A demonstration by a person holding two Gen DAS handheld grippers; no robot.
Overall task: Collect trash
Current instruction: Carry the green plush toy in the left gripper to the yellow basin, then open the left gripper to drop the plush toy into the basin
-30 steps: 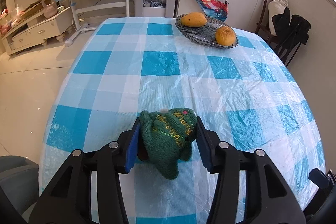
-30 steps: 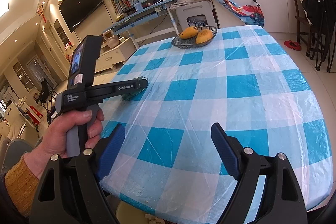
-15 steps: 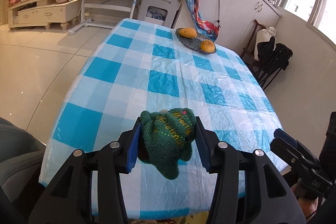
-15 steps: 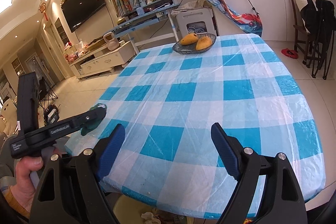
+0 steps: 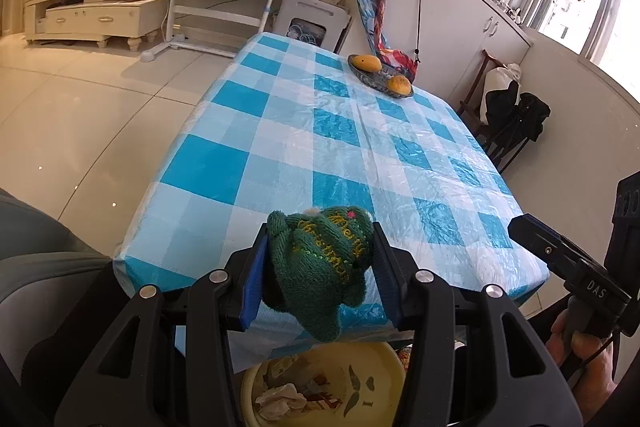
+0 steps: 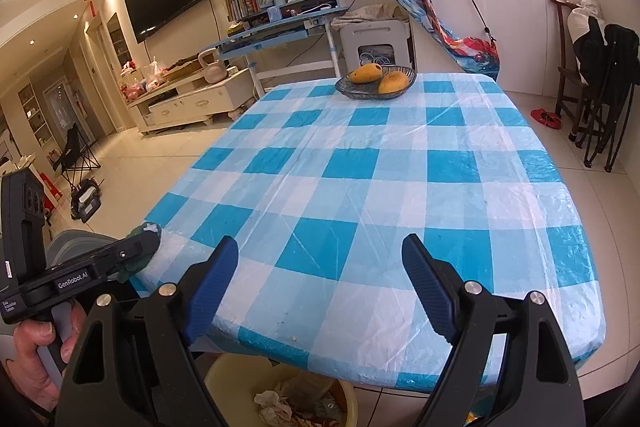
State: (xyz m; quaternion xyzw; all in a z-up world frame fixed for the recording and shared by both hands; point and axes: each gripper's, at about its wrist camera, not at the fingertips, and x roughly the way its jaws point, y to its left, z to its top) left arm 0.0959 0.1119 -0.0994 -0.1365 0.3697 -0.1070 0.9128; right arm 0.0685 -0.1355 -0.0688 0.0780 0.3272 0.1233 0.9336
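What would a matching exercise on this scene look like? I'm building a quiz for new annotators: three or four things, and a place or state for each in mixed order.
Things:
1. green knitted item
2. right gripper
3. yellow bin
4. fruit bowl

Places or states:
A. at the far end of the table
B. on the floor below the table's near edge, crumpled paper inside
C. clamped between the left gripper's pads
D. jaws apart, nothing between them

Pairs: 1-C, 2-D, 3-B, 4-A

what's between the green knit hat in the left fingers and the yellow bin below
Nothing visible. The left gripper is shut on the green knit hat, held past the table edge. The yellow bin sits open on the floor just below it, with crumpled paper inside and no lid.
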